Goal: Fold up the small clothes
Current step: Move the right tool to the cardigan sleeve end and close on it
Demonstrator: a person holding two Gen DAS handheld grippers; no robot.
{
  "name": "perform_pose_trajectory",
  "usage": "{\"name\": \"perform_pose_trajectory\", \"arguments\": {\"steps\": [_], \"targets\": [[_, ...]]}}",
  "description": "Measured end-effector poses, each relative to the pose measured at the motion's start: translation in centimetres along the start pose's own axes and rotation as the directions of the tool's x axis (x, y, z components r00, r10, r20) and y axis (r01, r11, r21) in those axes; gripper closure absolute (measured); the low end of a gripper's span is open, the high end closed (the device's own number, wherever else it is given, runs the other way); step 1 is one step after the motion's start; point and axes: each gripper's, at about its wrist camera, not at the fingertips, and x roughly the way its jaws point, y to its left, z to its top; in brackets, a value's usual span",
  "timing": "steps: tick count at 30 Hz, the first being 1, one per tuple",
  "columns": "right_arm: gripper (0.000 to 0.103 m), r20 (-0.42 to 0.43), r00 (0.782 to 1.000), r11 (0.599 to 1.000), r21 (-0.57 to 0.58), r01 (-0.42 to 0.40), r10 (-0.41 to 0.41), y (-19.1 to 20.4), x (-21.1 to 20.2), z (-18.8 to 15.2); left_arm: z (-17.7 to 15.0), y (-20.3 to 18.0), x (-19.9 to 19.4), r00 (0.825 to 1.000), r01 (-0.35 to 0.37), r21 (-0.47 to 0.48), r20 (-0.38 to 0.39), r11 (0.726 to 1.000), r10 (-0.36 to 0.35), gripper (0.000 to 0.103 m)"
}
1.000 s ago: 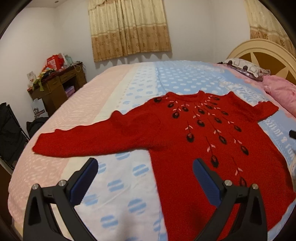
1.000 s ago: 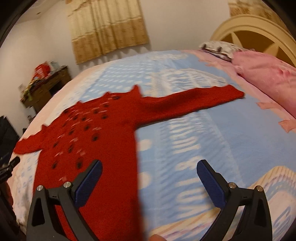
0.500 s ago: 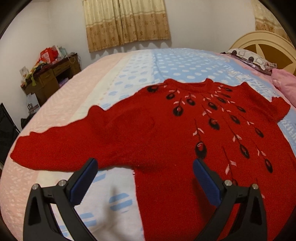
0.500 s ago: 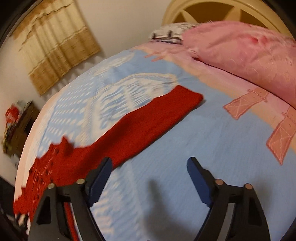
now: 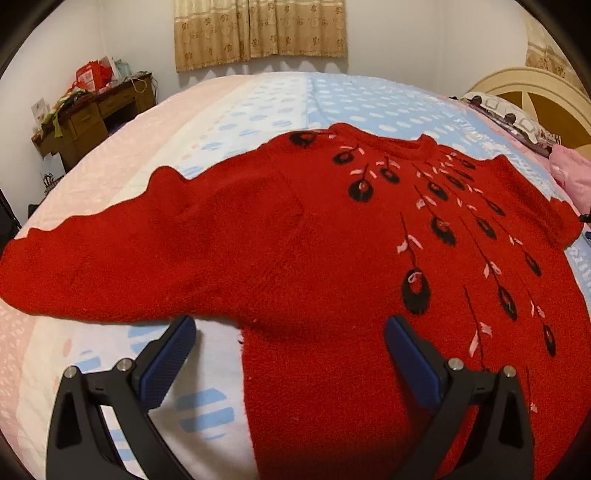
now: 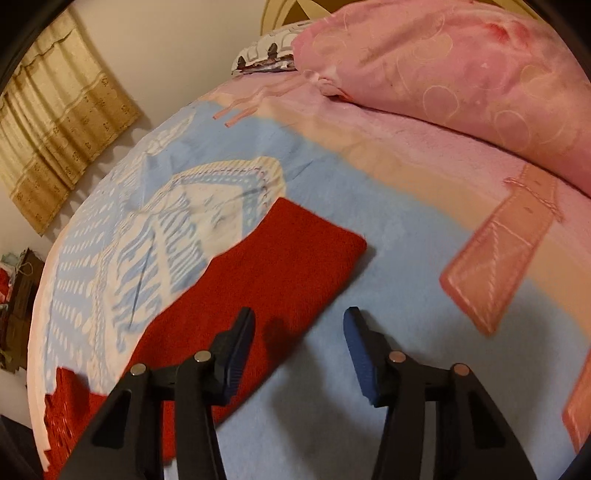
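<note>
On the bed (image 5: 258, 96), in the left wrist view, a fuzzy red knitted sweater with black and pink feather motifs (image 5: 295, 236) lies spread flat and face up on a bedspread of pink, cream and pale blue bands with blue dots. One sleeve stretches out to the left edge of the picture, the neckline points toward the far wall, and the body runs down toward the lower right. The left hand-held gripper (image 5: 288, 336) hovers low over the armpit where that sleeve meets the body; its blue-padded jaws stand wide apart, one over the bedspread and one over the red knit, with nothing pinched. Beyond the bed hang tan patterned curtains (image 5: 258, 33), a cluttered dark wooden desk (image 5: 96, 110) stands at the left wall, and a cream headboard (image 5: 535, 99) with a patterned pillow (image 5: 509, 118) shows at the right.

In the right wrist view, the sweater's other sleeve (image 6: 258, 280) lies flat on the blue part of the bedspread, its cuff end pointing up and right toward a large pink pillow (image 6: 443, 66). The right hand-held gripper (image 6: 299, 332) hangs over the sleeve's near edge, short of the cuff. Its jaws have just been closing and now stand about half spread, the left one over the red fabric and the right one over bare blue bedspread; the sleeve edge lies below the gap, and the pads press on nothing. Pink rectangular patches (image 6: 506, 251) mark the bedspread to the right.
</note>
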Motion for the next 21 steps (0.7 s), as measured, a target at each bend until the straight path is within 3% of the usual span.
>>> {"name": "perform_pose_trajectory", "arguments": {"steps": [4, 8, 15, 21], "targets": [[0.052, 0.002, 1.000, 1.000, 0.004, -0.005, 0.005, 0.1, 1.2, 1.1, -0.2, 0.5, 0.3, 1.000, 0.028, -0.027, 0.002, 0.999, -0.028, 0.000], [0.092, 0.002, 1.000, 1.000, 0.000, -0.018, 0.018, 0.3, 2.0, 1.3, -0.3, 0.4, 0.4, 0.999, 0.028, -0.030, 0.020, 0.999, -0.027, 0.000], [0.095, 0.060, 0.995, 0.995, -0.052, -0.081, 0.084, 1.7, -0.3, 1.0, -0.5, 0.7, 0.3, 0.998, 0.050, -0.047, 0.039, 0.998, -0.048, 0.000], [0.095, 0.098, 0.979, 0.973, -0.161, -0.164, 0.181, 6.7, -4.6, 0.1, -0.6, 0.8, 0.1, 0.997, 0.058, -0.049, 0.055, 0.997, -0.055, 0.000]]}}
